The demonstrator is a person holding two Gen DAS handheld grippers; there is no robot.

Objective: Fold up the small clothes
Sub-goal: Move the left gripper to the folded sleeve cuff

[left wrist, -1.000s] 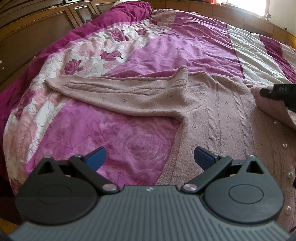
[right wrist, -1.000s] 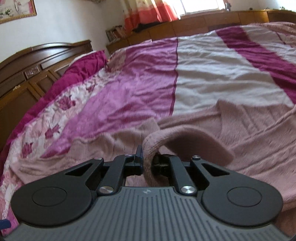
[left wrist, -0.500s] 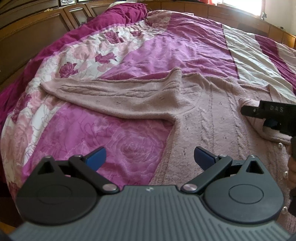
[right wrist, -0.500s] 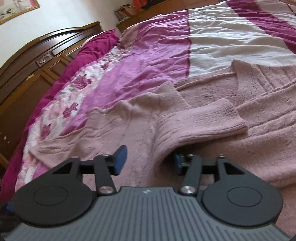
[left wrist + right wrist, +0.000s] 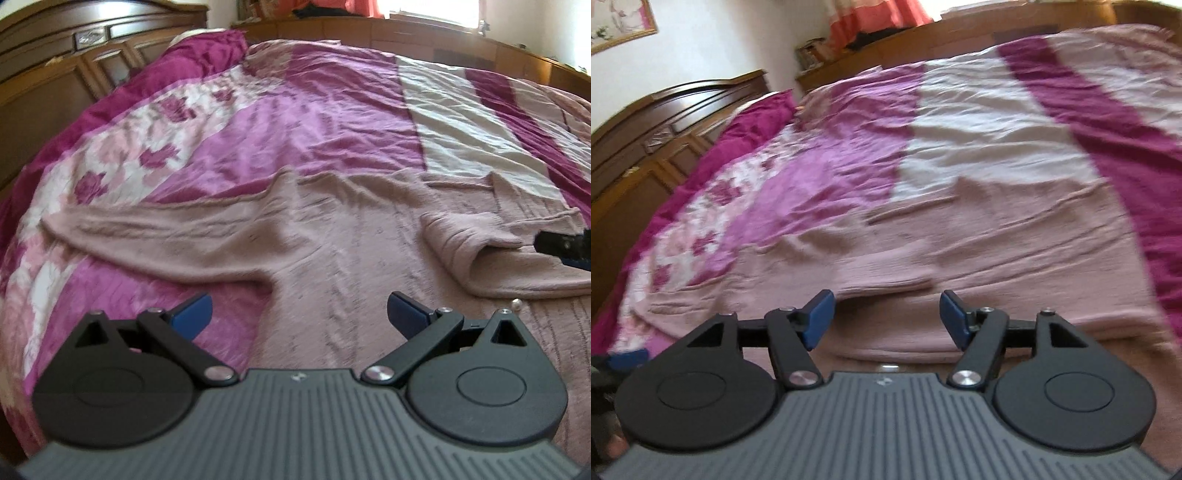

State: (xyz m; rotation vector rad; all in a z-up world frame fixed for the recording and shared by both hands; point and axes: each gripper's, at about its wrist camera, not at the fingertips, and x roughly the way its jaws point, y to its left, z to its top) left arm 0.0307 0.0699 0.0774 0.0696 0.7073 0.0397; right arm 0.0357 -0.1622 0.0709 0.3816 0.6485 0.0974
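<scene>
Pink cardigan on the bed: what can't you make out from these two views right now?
- Pink cardigan: hem, left wrist view, hidden behind the left tongs.
- Its right side: cut off by the frame edge.
- Knit detail: right wrist view, motion-blurred.
- Right tongs: open, empty; only a tip shows in the left view.

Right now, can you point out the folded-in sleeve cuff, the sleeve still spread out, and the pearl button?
folded-in sleeve cuff (image 5: 458, 240): left wrist view, on its ribbed end.
spread-out sleeve (image 5: 155, 240): left wrist view, mid-length of the knit.
pearl button (image 5: 515, 304): left wrist view, on the bead itself, below the folded sleeve.
</scene>
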